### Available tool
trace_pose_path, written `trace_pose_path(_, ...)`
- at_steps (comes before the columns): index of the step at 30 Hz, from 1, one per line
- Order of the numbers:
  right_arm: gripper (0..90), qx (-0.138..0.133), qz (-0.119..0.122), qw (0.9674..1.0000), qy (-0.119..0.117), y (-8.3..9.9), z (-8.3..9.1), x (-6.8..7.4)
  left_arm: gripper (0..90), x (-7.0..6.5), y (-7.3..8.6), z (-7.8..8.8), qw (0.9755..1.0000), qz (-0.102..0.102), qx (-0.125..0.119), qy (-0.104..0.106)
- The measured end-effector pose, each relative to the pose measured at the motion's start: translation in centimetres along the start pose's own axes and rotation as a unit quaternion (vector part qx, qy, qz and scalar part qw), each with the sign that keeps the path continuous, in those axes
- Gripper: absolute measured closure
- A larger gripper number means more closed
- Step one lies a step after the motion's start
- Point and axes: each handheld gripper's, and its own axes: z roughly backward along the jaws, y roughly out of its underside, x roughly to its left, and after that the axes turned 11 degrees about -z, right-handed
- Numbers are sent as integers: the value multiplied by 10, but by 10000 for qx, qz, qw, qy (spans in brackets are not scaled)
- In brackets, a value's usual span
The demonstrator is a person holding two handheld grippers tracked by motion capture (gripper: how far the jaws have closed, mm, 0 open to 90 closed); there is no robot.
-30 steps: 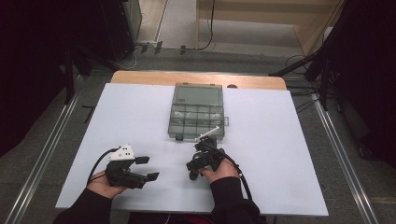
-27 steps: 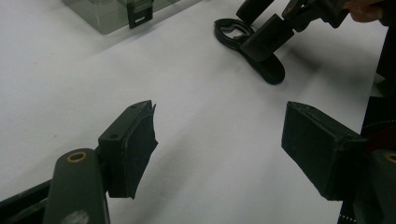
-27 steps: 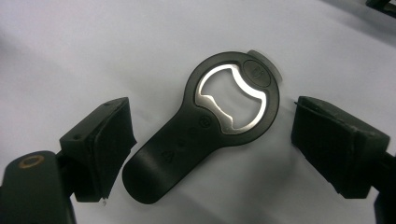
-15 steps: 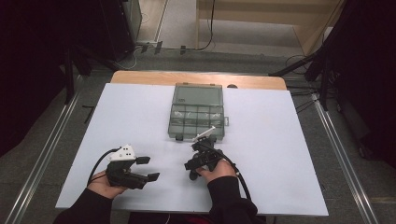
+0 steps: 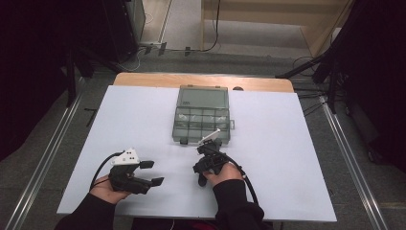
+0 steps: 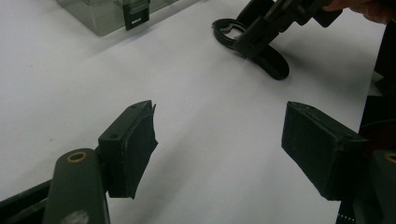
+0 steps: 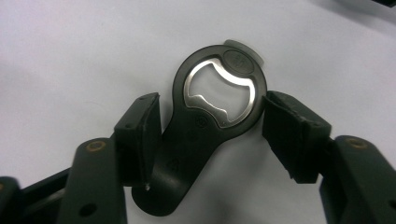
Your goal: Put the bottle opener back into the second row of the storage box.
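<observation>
A black bottle opener with a metal mouth lies flat on the white table. My right gripper points down at it. Its jaws have just been closing, and both pads now touch the opener: one on the neck, one on the edge of the head. From the left gripper view I see the opener under the right gripper. In the high view the right gripper sits just in front of the box. My left gripper rests near the front left, open, with bare table between its jaws.
A clear plastic compartment box with its lid up stands at the middle of the table, just beyond the right gripper; its latch corner shows in the left gripper view. A cable trails from the right gripper past the sleeve.
The right gripper's jaws have drawn in around the bottle opener. Both hands have kept their places.
</observation>
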Motion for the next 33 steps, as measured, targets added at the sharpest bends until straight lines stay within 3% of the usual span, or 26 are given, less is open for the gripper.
trace_pose_path(6, 439, 2, 211, 9997, 86, 1, 0, 1, 257, 0, 0, 0, 10000, -5, 6, -6)
trace_pose_path(16, 472, 68, 282, 9995, 103, 3, 1, 2, 257, 0, 0, 0, 10000, -8, -2, 4)
trace_pose_path(19, 633, 84, 331, 9991, 264, 5, 3, 2, 257, 0, 0, 0, 10000, -4, -3, 6)
trace_pose_path(28, 648, 180, 536, 9984, -70, 3, 5, -8, 257, 1, 0, 1, 10000, 1, -7, 11)
trace_pose_path(33, 649, 271, 594, 9972, -367, 2, 6, -14, 257, 1, 1, 1, 10000, 15, -3, -10)
